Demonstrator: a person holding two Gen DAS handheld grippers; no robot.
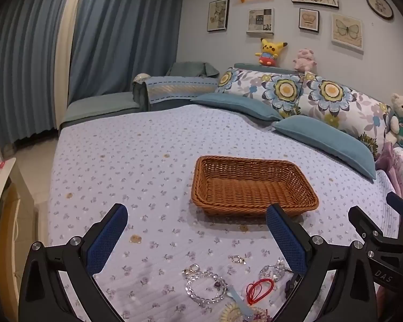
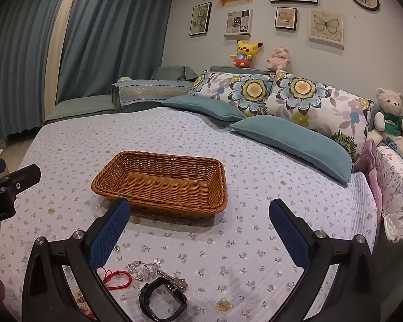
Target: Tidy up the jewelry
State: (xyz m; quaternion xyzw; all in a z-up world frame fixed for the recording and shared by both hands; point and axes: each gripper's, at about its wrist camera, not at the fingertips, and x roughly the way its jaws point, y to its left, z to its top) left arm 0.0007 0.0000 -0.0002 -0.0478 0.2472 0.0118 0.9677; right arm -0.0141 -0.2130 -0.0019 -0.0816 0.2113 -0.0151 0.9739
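Quilted bed point(image 1: 147, 161) carries an empty wicker basket point(image 1: 252, 185) mid-cover, jewelry lying loose nearer the edge. Both claws, left claw point(image 1: 196, 230) and right claw point(image 2: 198, 225), gape released, holding nothing. Sorting looks unstarted: next, drop onto one piece, likely the bead bracelet point(image 1: 205, 287) just under the left claw or the black watch point(image 2: 162, 300) below the right.

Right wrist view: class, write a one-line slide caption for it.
Open right gripper hovers over a bedspread, with an empty wicker basket ahead and a red cord and black watch below.
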